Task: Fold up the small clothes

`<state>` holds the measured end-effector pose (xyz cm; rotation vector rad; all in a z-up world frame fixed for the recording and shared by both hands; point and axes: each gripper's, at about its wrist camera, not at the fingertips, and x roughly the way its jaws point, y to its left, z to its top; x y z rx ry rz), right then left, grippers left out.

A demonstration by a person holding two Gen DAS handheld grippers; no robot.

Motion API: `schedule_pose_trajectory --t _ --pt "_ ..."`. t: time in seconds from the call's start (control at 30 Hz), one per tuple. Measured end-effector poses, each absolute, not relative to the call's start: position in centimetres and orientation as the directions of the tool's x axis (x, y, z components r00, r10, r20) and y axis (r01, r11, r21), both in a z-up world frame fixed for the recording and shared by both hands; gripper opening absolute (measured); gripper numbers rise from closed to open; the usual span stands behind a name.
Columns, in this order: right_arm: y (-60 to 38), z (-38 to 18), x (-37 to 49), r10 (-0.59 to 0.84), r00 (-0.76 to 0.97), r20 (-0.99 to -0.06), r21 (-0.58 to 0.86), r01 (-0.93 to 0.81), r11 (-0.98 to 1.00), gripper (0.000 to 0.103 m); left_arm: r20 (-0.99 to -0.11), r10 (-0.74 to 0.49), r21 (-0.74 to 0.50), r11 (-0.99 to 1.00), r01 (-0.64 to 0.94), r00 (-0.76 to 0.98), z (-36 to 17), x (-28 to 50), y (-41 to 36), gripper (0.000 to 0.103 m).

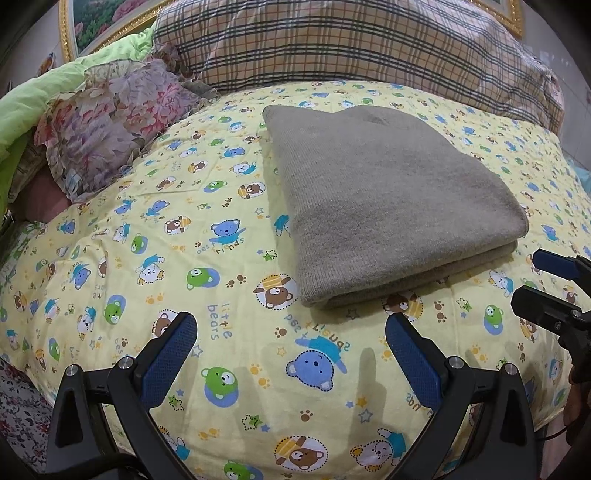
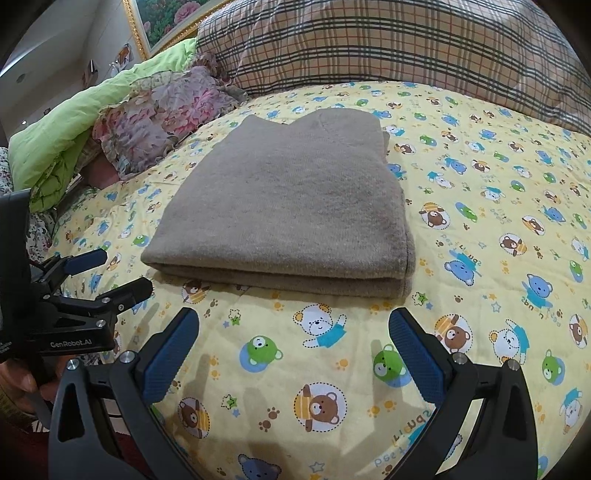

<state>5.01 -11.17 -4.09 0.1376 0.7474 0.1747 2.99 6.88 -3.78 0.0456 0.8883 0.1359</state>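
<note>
A grey-brown knitted garment (image 1: 388,199) lies folded in a neat rectangle on the yellow bear-print bedspread (image 1: 184,229); it also shows in the right wrist view (image 2: 291,206). My left gripper (image 1: 291,332) is open and empty, just short of the garment's near edge. My right gripper (image 2: 293,332) is open and empty, also just short of the near folded edge. The right gripper shows at the right edge of the left wrist view (image 1: 546,280), and the left gripper at the left edge of the right wrist view (image 2: 110,273). Neither touches the garment.
A plaid pillow (image 1: 351,44) lies behind the garment. A floral ruffled cushion (image 1: 110,122) and a green quilt (image 1: 44,96) sit at the left. A gold-framed picture (image 2: 166,18) hangs behind. The bedspread (image 2: 498,184) extends to the right.
</note>
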Motion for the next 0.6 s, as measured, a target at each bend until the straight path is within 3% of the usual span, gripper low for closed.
schedule_pose_trajectory --t 0.6 --pt "-10.86 -4.07 5.86 0.214 0.7 -0.682 0.185 -0.118 0.976 0.102 -0.779 0.121 0.083 0.992 -0.091 0.616 -3.91 3.49 7.26 0.102"
